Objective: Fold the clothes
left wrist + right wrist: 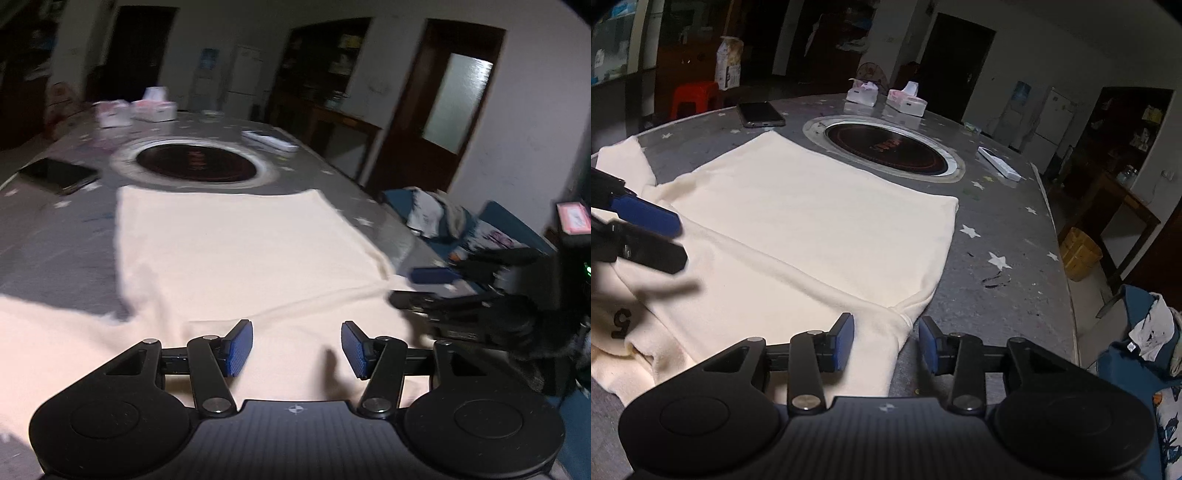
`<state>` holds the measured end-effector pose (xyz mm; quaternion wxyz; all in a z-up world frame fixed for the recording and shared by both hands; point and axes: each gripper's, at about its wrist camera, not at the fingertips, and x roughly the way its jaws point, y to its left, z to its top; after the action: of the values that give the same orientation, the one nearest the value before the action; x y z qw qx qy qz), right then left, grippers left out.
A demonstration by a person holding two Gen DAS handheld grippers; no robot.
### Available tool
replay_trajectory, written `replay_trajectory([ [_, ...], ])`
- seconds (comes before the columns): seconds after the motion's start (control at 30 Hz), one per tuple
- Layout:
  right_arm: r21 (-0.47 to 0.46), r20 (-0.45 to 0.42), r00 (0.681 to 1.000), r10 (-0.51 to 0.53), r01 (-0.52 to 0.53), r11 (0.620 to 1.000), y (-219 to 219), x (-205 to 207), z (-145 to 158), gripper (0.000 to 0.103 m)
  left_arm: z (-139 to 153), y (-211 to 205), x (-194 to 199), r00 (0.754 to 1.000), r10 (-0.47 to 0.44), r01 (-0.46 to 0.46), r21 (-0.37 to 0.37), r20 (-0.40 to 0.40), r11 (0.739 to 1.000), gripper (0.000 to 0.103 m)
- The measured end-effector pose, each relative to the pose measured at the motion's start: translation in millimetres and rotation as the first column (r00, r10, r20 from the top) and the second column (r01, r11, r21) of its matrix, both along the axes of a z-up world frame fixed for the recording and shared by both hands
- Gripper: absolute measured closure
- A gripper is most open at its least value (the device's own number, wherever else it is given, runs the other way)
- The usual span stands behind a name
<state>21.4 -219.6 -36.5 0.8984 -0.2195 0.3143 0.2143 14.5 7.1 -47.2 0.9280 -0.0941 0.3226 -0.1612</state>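
Cream knit top (pixel 798 229) lies spread flat on grey star-printed round table (pixel 1008 236), hem toward the black inset hotplate (pixel 886 149), one sleeve (pixel 624 162) out to the far left. Left gripper (pixel 297 349): jaws apart, nothing between them, hovering over the near part of the garment. Right gripper (pixel 886 341): jaws apart, empty, straddling the right sleeve seam at the near edge.

Risks (judgement):
- Pinching only the top layer would drag the fabric and leave the fold crooked.
- A wide sweep could push cloth onto the hotplate or toward the dark phone (pixel 761 113).
- Grippers sit near each other; crossing paths could make them collide.

Hard to read:
- Left view is motion-blurred; fabric edges are soft.
- Collar end is cut off below both views.
- A dark printed mark (pixel 621 323) is only partly legible.
- Room beyond is dim.
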Motion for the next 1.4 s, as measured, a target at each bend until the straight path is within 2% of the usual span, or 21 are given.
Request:
replay_trajectory([
  [0.13,0.018,0.005,1.0,0.002,-0.002,1.0,-1.1,-8.6,-0.4,0.065,-3.6,15.4,-2.5,1.0,0.015,-0.015,-0.007,-0.004,1.0,0.048],
  [0.33,0.022,0.015,1.0,-0.016,0.016,1.0,-11.0,-24.4,-1.5,0.064,-3.1,21.0,-12.4,1.0,0.016,-0.016,0.021,0.017,1.0,0.048],
  [0.5,0.022,0.03,0.999,-0.016,0.015,1.0,-14.0,-45.0,-2.9,0.063,-1.9,21.9,-23.4,0.999,0.017,-0.019,0.064,0.035,0.998,0.048],
  [0.6,0.015,0.053,0.999,0.005,-0.005,1.0,-10.4,-54.5,3.9,0.059,4.2,18.8,-30.9,0.999,0.021,-0.025,0.092,0.043,0.995,0.047],
  [0.73,0.061,0.061,0.997,0.054,-0.057,0.997,-0.2,-57.8,14.6,0.052,9.4,15.3,-35.1,0.998,0.023,-0.028,0.075,0.064,0.997,0.047],
  [0.97,0.094,0.045,0.99,0.134,-0.138,0.986,28.7,-43.1,13.6,0.048,7.3,16.6,-19.8,0.998,0.032,-0.033,0.012,0.048,0.999,0.049],
  [1.03,0.103,0.031,0.991,0.128,-0.131,0.986,32.8,-37.4,11.0,0.048,4.0,18.7,-12.6,0.999,0.028,-0.027,-0.02,0.03,0.999,0.049],
  [1.17,0.119,0.003,0.994,0.11,-0.11,0.987,32.1,-33.1,4.4,0.047,-2.0,24.5,-2.8,0.998,0.063,-0.063,-0.038,-0.007,0.997,0.052],
  [1.3,0.134,-0.026,0.995,0.092,-0.088,0.987,31.4,-28.8,-2.2,0.044,9.1,30.9,-0.5,0.997,0.076,-0.075,-0.059,0.028,0.995,0.052],
  [1.4,0.14,-0.04,0.996,0.084,-0.078,0.987,31.2,-26.8,-5.7,0.041,11.6,38.5,14.0,0.994,0.111,-0.109,-0.069,0.025,0.992,0.052],
])
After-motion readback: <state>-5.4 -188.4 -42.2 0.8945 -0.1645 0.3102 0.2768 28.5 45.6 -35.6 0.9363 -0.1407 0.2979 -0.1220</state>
